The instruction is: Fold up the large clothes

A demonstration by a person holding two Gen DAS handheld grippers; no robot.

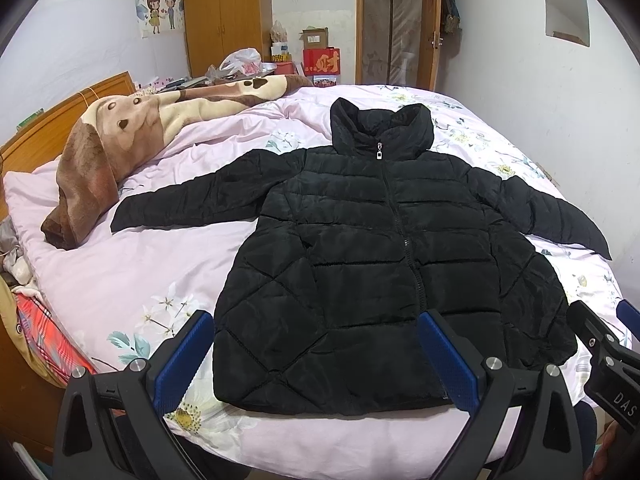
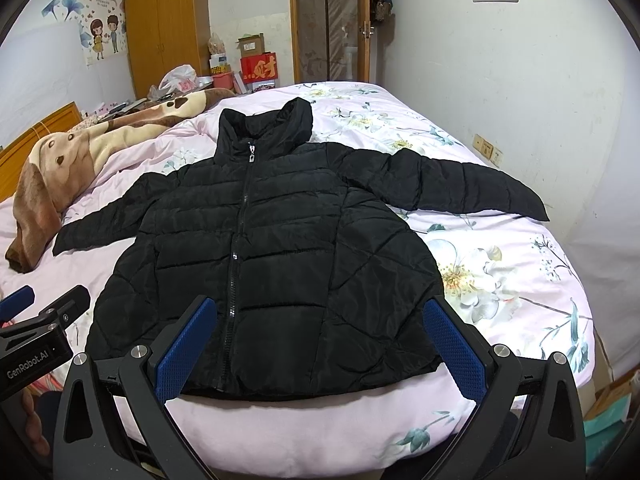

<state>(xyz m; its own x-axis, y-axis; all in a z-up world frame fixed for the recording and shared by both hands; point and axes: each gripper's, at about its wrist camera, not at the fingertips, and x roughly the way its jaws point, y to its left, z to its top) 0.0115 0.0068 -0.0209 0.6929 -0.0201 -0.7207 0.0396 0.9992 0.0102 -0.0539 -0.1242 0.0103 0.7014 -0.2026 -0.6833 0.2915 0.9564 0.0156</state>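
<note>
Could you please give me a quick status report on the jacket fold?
Left hand-held gripper and right hand-held gripper open, holding nothing. Black jacket flat on bed, zipped, sleeves spread, unfolded. Brown blanket beside left sleeve, apart.

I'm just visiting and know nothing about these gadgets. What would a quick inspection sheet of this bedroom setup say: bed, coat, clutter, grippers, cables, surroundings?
Surface: bed covered by a pink floral quilt, lightly wrinkled.
Job's things: black puffer jacket lies flat, front up, zipped, both sleeves spread outward, collar away from the cameras; not yet folded.
Clutter: brown puppy-print blanket bunched on the bed beside the jacket's sleeve, apart from it.
Grippers: left gripper open, above the jacket's hem; right gripper open, also over the hem; neither holds fabric.
Cables: nothing seen.
Surroundings: wooden wardrobe, door, boxes on the far side of the bed, wall stickers.
</note>
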